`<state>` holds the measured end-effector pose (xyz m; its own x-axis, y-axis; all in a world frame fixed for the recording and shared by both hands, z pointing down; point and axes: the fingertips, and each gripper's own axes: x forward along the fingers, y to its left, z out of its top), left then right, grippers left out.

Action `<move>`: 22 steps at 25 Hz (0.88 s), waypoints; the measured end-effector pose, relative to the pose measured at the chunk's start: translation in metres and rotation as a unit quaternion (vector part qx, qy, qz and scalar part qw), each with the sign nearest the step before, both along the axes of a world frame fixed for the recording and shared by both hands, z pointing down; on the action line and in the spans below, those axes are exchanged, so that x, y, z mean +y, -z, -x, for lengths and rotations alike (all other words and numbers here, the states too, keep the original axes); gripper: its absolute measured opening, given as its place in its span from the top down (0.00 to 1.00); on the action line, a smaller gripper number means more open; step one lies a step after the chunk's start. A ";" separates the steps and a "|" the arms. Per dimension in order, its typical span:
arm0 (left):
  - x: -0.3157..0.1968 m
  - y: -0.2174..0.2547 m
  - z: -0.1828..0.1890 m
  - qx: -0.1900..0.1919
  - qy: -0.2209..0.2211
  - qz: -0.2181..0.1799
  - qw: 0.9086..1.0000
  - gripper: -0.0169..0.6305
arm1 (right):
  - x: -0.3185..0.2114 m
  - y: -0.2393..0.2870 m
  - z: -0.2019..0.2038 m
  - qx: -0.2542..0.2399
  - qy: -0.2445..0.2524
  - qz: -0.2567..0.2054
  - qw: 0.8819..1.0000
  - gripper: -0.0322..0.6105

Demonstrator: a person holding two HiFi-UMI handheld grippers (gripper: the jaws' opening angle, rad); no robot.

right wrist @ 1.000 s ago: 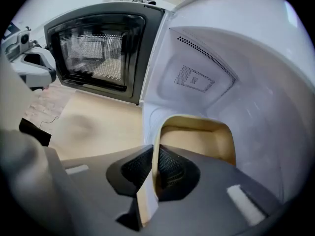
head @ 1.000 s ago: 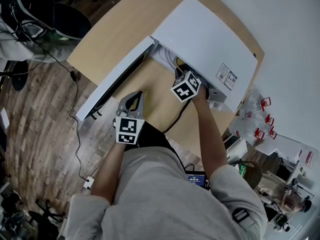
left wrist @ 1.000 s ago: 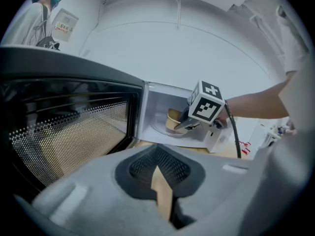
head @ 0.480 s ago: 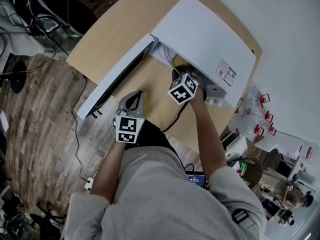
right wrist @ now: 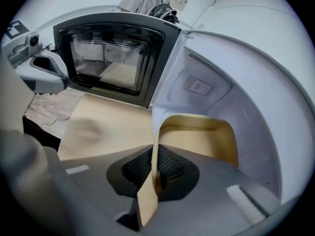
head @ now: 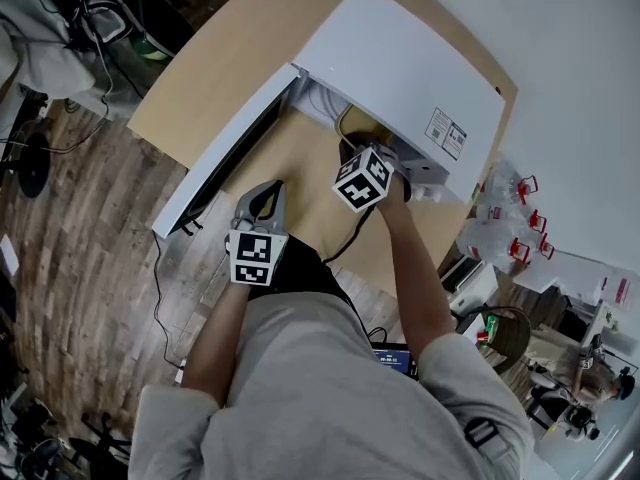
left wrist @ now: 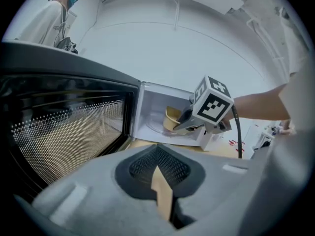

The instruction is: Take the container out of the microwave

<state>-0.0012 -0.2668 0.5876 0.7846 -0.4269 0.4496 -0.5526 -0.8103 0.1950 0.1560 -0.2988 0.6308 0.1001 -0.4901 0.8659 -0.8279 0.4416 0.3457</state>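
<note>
A white microwave (head: 400, 58) stands on the wooden table (head: 220, 58) with its door (head: 225, 153) swung wide open. A tan container (right wrist: 202, 139) sits at the mouth of the cavity, and my right gripper (right wrist: 155, 178) is shut on its near rim. From the head view only a bit of the container (head: 352, 128) shows above the right gripper (head: 352, 153). The left gripper view also shows the container (left wrist: 171, 118) in the right gripper (left wrist: 184, 124). My left gripper (head: 268, 193) is shut on nothing, held back by the table's front edge beside the door.
The open door (right wrist: 110, 58) juts out past the table's left front. Clear bags with red clips (head: 505, 233) lie right of the microwave. Cables (head: 150, 268) run over the wooden floor. A person (left wrist: 51, 18) stands behind the microwave.
My right gripper has drawn back slightly from the cavity with the container's rim held. The left gripper has stayed where it was.
</note>
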 end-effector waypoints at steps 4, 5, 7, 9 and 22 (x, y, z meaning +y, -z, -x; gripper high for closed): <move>0.004 0.001 -0.002 0.001 -0.008 -0.001 1.000 0.97 | 0.006 0.003 0.004 -0.002 0.001 -0.002 1.000 0.90; 0.005 0.002 -0.002 0.002 -0.010 -0.001 1.000 0.97 | 0.007 0.004 0.005 -0.002 0.001 -0.003 1.000 0.90; 0.006 0.003 -0.003 0.002 -0.014 -0.001 1.000 0.97 | 0.010 0.006 0.006 -0.003 0.003 -0.003 1.000 0.90; 0.006 0.003 -0.005 0.002 -0.018 -0.003 1.000 0.97 | 0.012 0.006 0.007 -0.003 0.004 -0.003 1.000 0.91; 0.015 0.006 -0.010 0.007 -0.043 -0.007 0.999 0.97 | 0.032 0.009 0.019 -0.005 0.005 -0.006 1.000 0.91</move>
<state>0.0083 -0.2517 0.5818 0.8251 -0.3635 0.4325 -0.4775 -0.8579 0.1898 0.1370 -0.2665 0.6222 0.0857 -0.5020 0.8606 -0.8271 0.4457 0.3423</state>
